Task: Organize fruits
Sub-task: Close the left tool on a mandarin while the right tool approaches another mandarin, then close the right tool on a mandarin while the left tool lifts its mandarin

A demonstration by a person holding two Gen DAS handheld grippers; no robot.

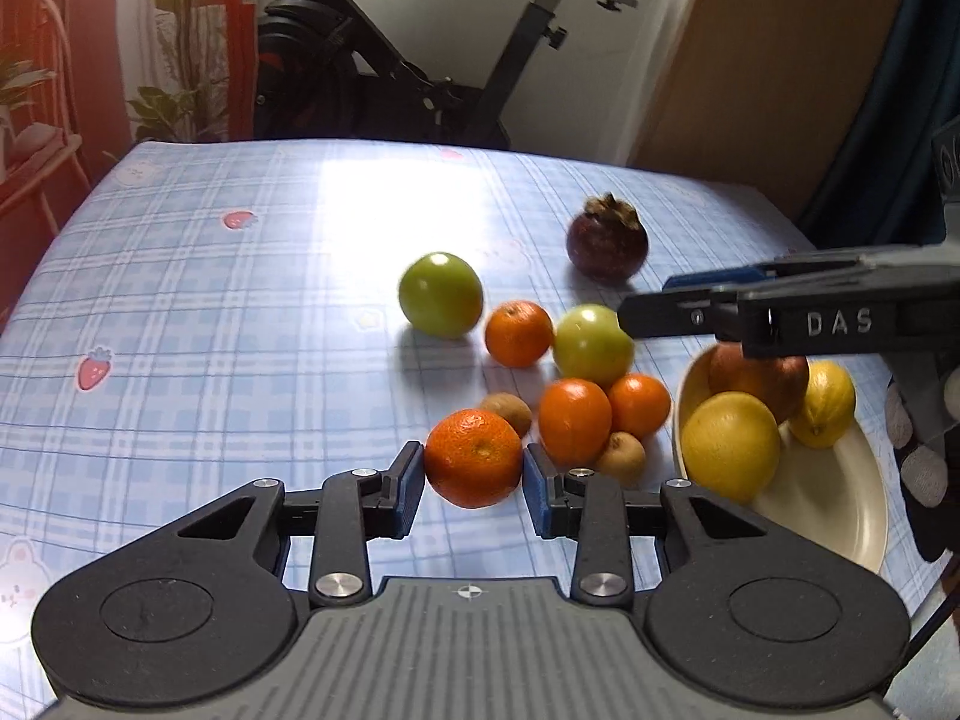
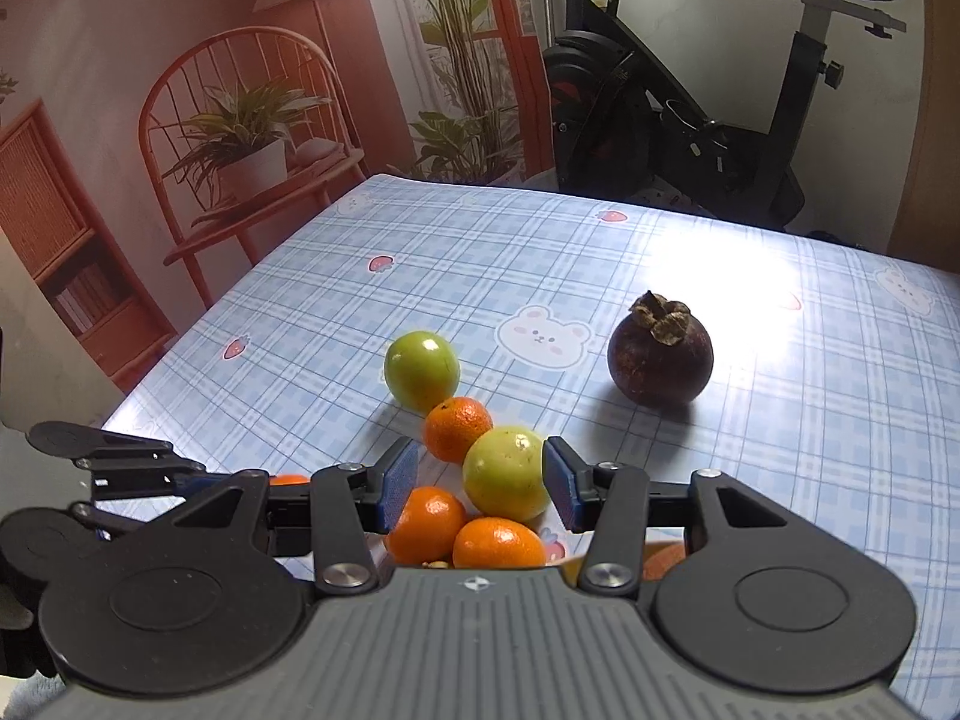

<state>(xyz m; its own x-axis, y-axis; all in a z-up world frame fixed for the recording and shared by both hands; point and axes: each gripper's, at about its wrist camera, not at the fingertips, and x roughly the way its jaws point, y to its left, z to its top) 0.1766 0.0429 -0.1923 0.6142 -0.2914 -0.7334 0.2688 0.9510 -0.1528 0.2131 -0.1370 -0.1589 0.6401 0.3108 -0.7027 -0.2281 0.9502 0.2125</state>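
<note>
My left gripper [image 1: 474, 468] is shut on a mandarin [image 1: 474, 459] that rests on the blue checked tablecloth [image 1: 210, 330], a blue pad against each side. Just right of it lies a cluster of mandarins [image 1: 574, 420], two small brown fruits [image 1: 509, 411] and a green fruit [image 1: 593, 345]. My right gripper [image 2: 480, 468] hangs open over that green fruit [image 2: 507, 474]; its right pad is at the fruit's edge, its left pad apart. A second green fruit [image 2: 422, 371] and a dark mangosteen [image 2: 660, 354] lie farther back.
A cream plate [image 1: 840, 510] at the right holds a yellow citrus [image 1: 729, 447], a lemon [image 1: 822, 396] and a reddish fruit [image 1: 762, 381]. A gloved hand [image 1: 924, 468] is at the right edge. An exercise bike [image 2: 690, 132] stands behind the table.
</note>
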